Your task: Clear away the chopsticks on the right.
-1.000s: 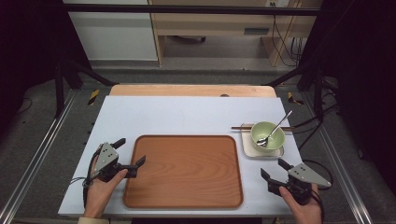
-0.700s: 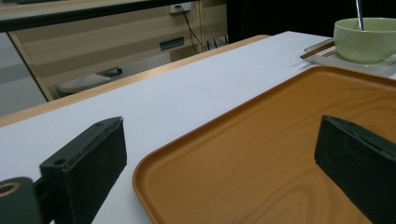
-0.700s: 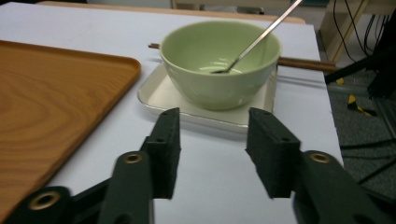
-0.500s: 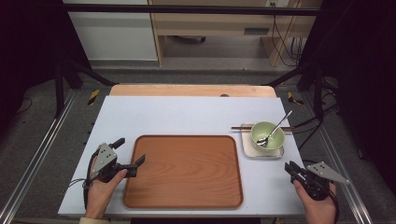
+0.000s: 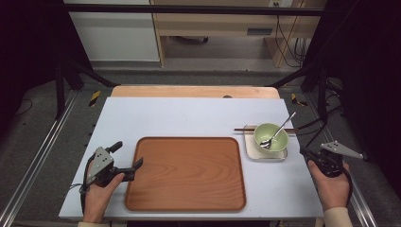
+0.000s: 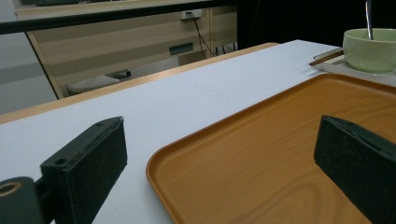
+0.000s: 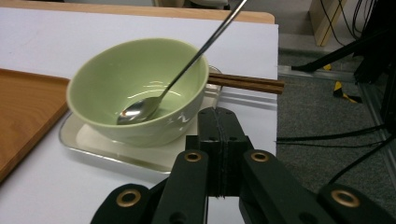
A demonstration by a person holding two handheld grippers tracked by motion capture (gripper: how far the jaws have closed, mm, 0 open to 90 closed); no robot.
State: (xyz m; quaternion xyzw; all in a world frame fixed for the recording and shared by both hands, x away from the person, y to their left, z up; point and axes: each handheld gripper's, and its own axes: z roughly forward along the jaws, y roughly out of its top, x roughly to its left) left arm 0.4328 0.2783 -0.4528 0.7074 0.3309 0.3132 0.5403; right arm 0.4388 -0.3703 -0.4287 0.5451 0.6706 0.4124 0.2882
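Bowl (image 5: pixel 270 137) and spoon (image 5: pixel 279 131) are being taken as the things of the work, since they are lying nearest to the right hand-held gripper (image 5: pixel 305 153). The green bowl is standing on a small pale dish (image 5: pixel 250 152) at the right side of the white counter (image 5: pixel 189 113), just right of the wooden tray (image 5: pixel 187 172), and brown chopsticks (image 5: pixel 243 129) are lying across the far edge of the dish. From the right hand-held gripper the bowl is lying to the left and a little farther; in the right gripper view it (image 7: pixel 140 88) is seen just beyond the jaw tips, slightly left of them. The long axis of the spoon (image 7: pixel 187 65) is running from the bowl bottom up and away to the far right, so the handle is leaning over the rim on the side of the right hand.

The right hand-held gripper (image 7: pixel 219 135) has just been closing and its jaws are now pressed together with nothing between them. It is being held low at the right counter edge, pointing left toward the dish.

The left hand-held gripper (image 5: pixel 127 158) is being held released, jaws wide, at the near left corner of the tray (image 6: pixel 261 154), well apart from the bowl.
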